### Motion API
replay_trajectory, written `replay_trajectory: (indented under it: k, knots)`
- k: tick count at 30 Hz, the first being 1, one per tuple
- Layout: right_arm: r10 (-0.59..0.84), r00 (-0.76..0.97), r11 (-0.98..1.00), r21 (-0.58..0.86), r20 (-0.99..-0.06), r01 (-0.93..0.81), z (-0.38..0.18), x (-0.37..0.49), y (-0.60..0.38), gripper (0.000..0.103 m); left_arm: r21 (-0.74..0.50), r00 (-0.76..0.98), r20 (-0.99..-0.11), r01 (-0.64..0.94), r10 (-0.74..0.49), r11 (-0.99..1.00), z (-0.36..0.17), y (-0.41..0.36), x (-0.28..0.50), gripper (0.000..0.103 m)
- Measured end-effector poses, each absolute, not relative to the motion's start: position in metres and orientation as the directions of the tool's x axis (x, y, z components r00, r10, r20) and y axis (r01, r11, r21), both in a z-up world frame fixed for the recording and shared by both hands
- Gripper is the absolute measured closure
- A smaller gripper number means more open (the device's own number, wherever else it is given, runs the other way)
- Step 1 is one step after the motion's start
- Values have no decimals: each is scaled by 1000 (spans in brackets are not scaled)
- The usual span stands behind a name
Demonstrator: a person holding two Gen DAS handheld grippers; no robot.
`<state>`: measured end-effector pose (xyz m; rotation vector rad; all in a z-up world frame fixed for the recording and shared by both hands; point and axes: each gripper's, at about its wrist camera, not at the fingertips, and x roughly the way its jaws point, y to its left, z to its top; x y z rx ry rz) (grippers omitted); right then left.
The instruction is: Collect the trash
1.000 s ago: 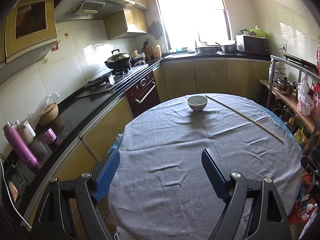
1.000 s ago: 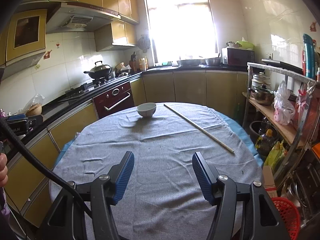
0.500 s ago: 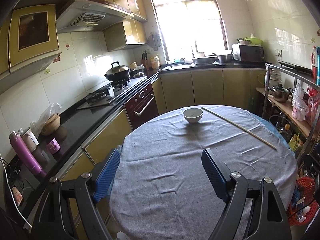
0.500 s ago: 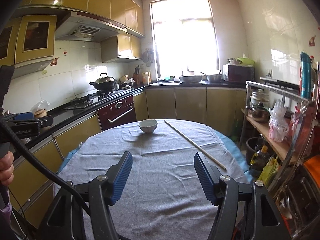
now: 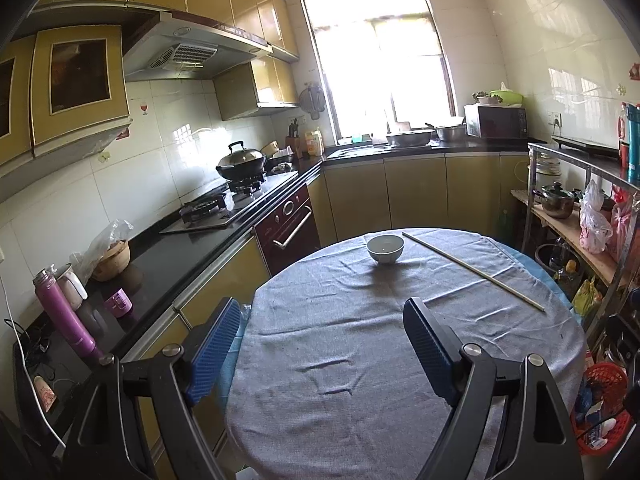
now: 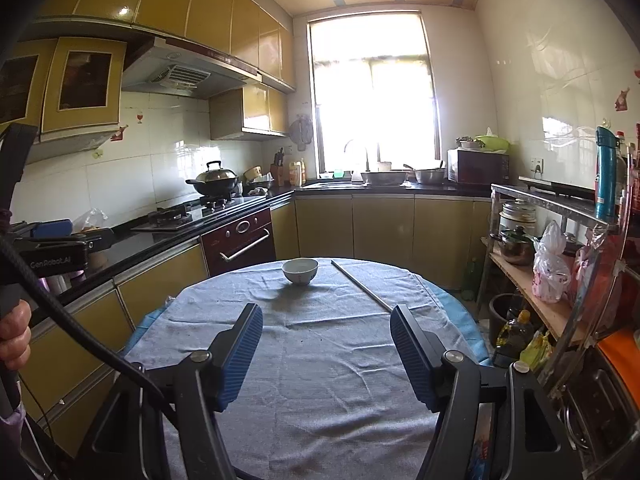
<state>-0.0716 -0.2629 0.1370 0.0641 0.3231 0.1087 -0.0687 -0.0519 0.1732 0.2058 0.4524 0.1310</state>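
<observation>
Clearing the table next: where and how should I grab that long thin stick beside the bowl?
Grip the stick near mid-length, fingers straddling it across its width from above. It lies flat on the tablecloth, diagonal, clear of the bowl; a centred grip should keep it balanced.

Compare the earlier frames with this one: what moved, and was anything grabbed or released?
Both grippers, left and right, rose and pulled back from the table; more ceiling shows. The right jaws are opening, with nothing between them. The bowl and stick lie untouched, nothing grabbed or released.

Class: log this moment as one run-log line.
left gripper: open, empty | right gripper: opening, empty | bowl, stick on table, untouched
</observation>
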Motion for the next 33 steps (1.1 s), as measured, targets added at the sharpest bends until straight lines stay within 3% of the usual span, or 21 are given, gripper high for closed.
replay_trajectory:
  k: [21,33]
  knots:
    - [108,969,993,75,-222,-94,159,-125,-273,26,212,919,-368,-66,143,975,190,-64,-107,17]
    - [127,948,992,50,-292,-118,150,-78,-258,26,187,889,-434,-71,147,980,171,-47,-64,17]
